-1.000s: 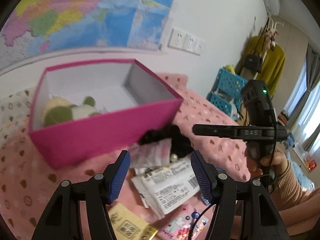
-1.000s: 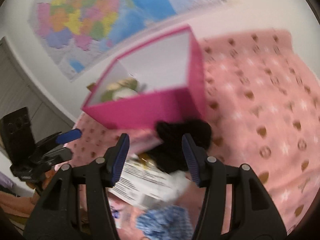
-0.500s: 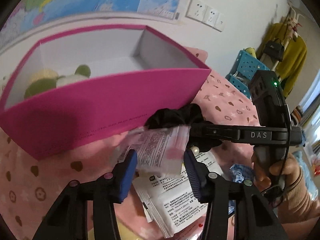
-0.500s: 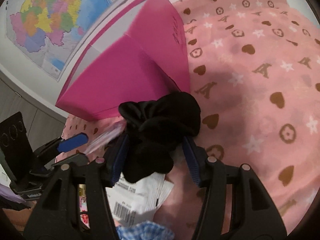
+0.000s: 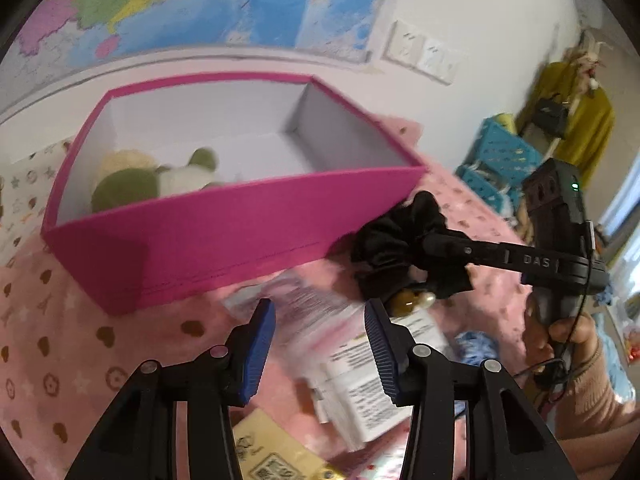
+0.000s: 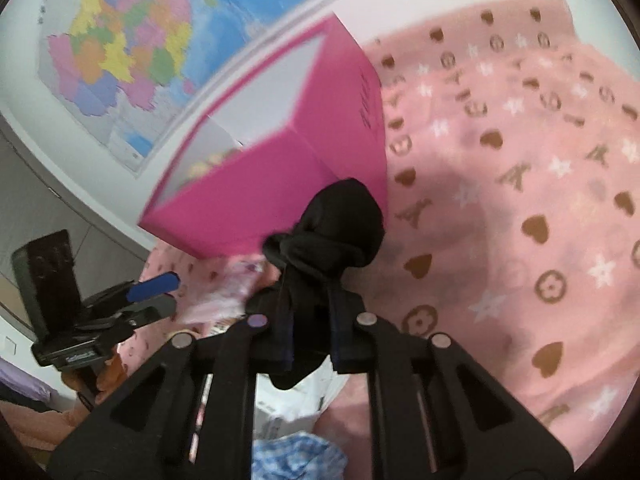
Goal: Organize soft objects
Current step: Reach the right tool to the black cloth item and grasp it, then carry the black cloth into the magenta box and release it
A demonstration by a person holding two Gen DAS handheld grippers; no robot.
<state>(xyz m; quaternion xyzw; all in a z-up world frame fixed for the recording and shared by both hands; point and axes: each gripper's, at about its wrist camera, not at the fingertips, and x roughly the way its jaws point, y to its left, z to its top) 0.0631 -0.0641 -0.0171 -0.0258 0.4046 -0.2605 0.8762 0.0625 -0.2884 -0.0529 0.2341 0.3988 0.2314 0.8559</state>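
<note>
Right wrist view: right gripper [image 6: 310,344] is shown w/ jaws clamped on the black scrunchie [image 6: 340,228], held just beside the pink box [image 6: 288,184] near corner, opening up-left. Left gripper [image 5: 320,344]: jaws part-closed around the pink packet [image 5: 304,312]; contact can't be told.

Left claw [image 5: 320,344] clamped on a blurred pink packet [image 5: 308,312] before the pink box [image 5: 240,232]; right claw [image 5: 436,246] pinching the black scrunchie [image 5: 392,248].
</note>
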